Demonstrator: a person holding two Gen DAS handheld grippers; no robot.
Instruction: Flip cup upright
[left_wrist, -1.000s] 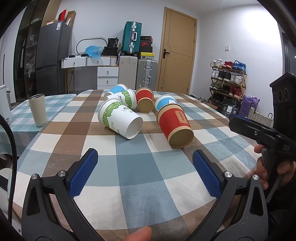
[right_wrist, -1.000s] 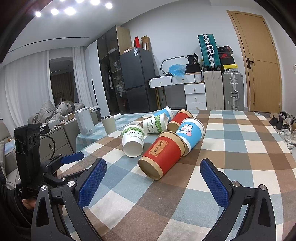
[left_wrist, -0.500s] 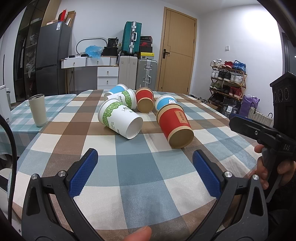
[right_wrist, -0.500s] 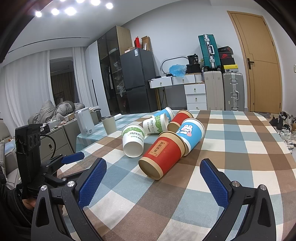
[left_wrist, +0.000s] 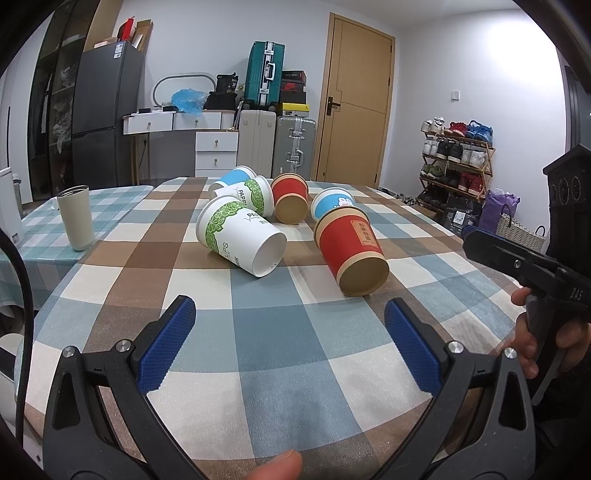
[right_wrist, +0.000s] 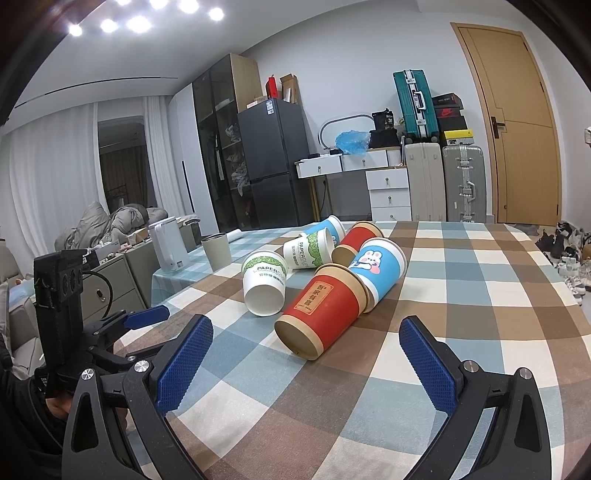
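Observation:
Several paper cups lie on their sides in a cluster on the checked tablecloth. Nearest are a red cup and a white cup with green leaves, bases toward me. Behind lie a blue rabbit cup, a second red cup, a second green-leaf cup and a blue cup. My left gripper is open and empty, short of the cups. My right gripper is open and empty, just in front of the red cup.
A beige tumbler stands upright on the neighbouring checked table at the left. A white kettle stands beyond it. The right gripper's body hangs at the table's right edge. A shoe rack and suitcases stand against the walls.

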